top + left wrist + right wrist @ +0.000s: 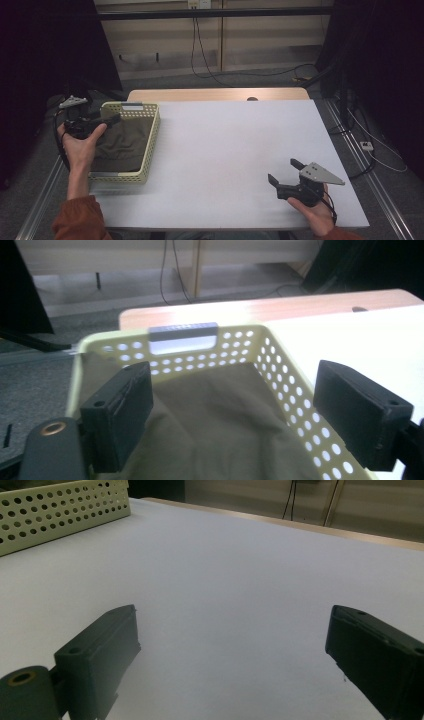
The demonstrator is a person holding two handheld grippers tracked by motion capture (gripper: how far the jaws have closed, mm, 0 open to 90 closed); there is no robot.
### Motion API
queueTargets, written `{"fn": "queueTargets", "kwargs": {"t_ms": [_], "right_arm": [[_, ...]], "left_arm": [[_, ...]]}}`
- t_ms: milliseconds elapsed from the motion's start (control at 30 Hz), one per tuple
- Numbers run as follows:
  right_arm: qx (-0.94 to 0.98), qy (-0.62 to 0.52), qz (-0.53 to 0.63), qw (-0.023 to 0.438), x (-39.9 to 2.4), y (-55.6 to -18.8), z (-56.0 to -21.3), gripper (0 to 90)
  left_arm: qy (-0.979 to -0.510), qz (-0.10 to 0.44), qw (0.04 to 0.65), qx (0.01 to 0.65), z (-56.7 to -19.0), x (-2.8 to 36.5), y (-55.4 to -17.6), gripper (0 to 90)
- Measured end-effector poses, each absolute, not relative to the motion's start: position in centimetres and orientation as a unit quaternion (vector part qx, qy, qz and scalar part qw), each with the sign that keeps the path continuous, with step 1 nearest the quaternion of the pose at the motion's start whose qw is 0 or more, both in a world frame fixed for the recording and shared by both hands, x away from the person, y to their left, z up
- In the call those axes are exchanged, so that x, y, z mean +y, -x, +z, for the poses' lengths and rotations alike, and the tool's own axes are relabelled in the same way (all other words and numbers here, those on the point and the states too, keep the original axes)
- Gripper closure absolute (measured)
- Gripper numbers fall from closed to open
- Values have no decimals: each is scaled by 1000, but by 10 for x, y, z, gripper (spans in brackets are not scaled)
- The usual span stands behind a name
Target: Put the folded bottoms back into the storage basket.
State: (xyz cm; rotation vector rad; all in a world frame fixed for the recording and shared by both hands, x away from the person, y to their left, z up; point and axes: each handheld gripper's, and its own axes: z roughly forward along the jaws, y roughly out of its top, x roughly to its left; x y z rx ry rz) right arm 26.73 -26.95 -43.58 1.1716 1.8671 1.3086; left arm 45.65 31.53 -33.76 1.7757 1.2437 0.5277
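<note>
A pale yellow perforated basket (151,140) stands at the table's left edge with a folded olive-brown cloth (125,142) lying in it. My left gripper (109,120) hovers over the basket's left side, held in a hand. In the left gripper view its jaws stand wide apart above the cloth (220,425), and the left gripper (230,390) is open with nothing between them, facing the basket's far wall (240,347). My right gripper (283,171) rests low over the white tabletop at the front right. It is open and empty, as the right gripper (230,630) also shows in its own view.
The white tabletop (225,145) stretches between basket and right hand; a wooden strip (215,94) runs along its far edge. A corner of the basket (60,510) appears at the top left of the right gripper view. Cables lie on the floor behind and to the right.
</note>
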Motion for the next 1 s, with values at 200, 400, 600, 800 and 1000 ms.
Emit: {"fn": "queueTargets", "kwargs": {"t_ms": [200, 400, 600, 800, 1000], "right_arm": [[698, -437, 490, 285, -270, -267, -436, 71], [699, -437, 489, 285, -269, -267, -436, 71], [700, -437, 488, 285, -269, -268, -436, 71], [699, -437, 489, 285, -270, -267, -436, 70], [700, -436, 488, 284, -268, -268, -436, 70]], "left_arm": [[-739, 243, 390, 493, -349, 300, -463, 402], [-736, 231, 363, 522, -368, 308, -478, 694], [-724, 226, 335, 558, -384, 316, -489, 825], [-714, 230, 324, 576, -389, 327, -489, 855], [-712, 234, 308, 586, -394, 330, -492, 879]]}}
